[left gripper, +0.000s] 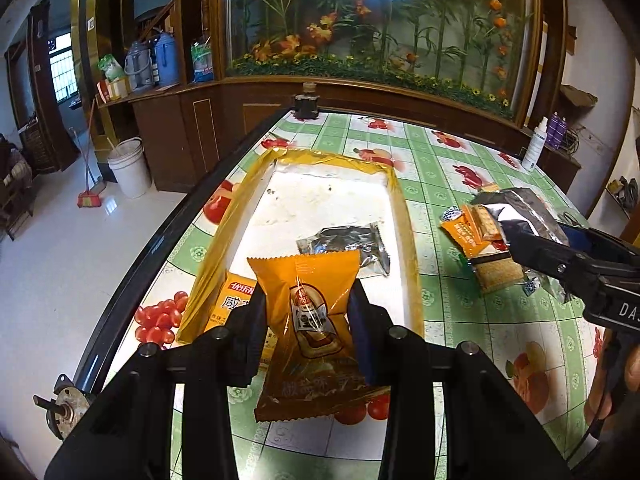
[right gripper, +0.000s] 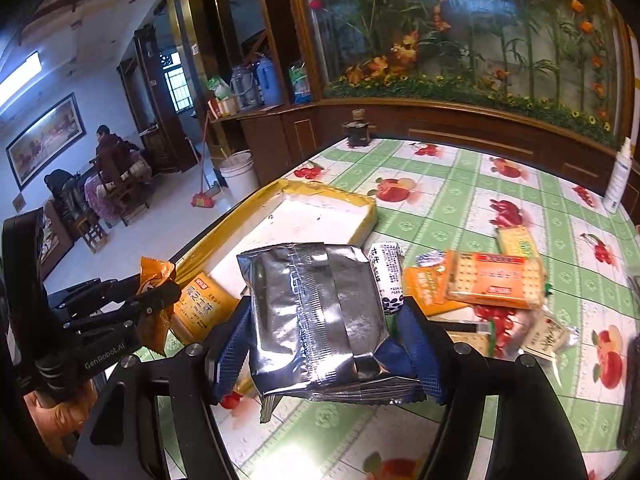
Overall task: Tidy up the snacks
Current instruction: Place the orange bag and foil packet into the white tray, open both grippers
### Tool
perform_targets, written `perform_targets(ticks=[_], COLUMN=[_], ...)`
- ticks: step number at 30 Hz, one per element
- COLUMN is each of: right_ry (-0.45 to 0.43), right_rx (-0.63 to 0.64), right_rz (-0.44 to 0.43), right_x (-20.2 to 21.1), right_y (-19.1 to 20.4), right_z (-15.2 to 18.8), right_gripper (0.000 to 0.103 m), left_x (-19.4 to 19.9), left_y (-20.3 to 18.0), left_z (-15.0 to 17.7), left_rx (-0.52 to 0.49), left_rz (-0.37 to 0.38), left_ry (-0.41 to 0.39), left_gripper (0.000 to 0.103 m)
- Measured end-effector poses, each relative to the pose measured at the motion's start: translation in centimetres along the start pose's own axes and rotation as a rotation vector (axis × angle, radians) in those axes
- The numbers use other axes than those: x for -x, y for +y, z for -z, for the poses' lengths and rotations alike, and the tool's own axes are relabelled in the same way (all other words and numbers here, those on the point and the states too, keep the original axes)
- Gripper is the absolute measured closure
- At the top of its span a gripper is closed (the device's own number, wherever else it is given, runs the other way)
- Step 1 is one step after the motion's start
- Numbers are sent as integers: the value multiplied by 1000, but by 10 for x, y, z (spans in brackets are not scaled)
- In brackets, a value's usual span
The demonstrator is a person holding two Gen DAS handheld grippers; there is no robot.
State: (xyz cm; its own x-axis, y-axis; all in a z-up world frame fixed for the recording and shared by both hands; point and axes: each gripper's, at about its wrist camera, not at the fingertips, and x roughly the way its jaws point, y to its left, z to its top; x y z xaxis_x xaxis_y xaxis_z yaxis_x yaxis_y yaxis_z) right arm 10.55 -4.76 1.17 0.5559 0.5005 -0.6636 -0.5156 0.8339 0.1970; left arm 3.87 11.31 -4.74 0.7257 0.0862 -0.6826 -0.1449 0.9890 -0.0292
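My left gripper (left gripper: 308, 312) is shut on an orange snack packet (left gripper: 312, 320) and holds it above the near end of a white tray with a yellow taped rim (left gripper: 400, 200). In the tray lie a silver packet (left gripper: 352, 242) and a yellow packet (left gripper: 232, 304). My right gripper (right gripper: 320, 344) is shut on a silver foil packet (right gripper: 316, 316), held above the table to the right of the tray (right gripper: 360, 216). It also shows in the left wrist view (left gripper: 524, 216). Loose cracker packets (right gripper: 496, 280) lie on the table right of the tray.
The table (left gripper: 480, 340) has a green-and-white fruit-print cloth, its left edge (left gripper: 168, 232) close to the tray. A dark jar (right gripper: 358, 130) stands at the far edge, a white spray bottle (right gripper: 618, 180) far right. A wooden cabinet with a flower panel (left gripper: 380, 20) stands behind.
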Motion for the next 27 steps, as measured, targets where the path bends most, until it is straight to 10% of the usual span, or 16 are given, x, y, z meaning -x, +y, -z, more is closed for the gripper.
perform_targets(ticks=[27], right_ry=[147], right_rx=[37], right_rz=[-74], right_x=[-148], right_y=[35], right_z=[-35], right_gripper=[28], left_x=[-60], left_y=[17], left_z=[-5], left_rx=[34], left_rz=[29], left_ry=[116], left_gripper=[59])
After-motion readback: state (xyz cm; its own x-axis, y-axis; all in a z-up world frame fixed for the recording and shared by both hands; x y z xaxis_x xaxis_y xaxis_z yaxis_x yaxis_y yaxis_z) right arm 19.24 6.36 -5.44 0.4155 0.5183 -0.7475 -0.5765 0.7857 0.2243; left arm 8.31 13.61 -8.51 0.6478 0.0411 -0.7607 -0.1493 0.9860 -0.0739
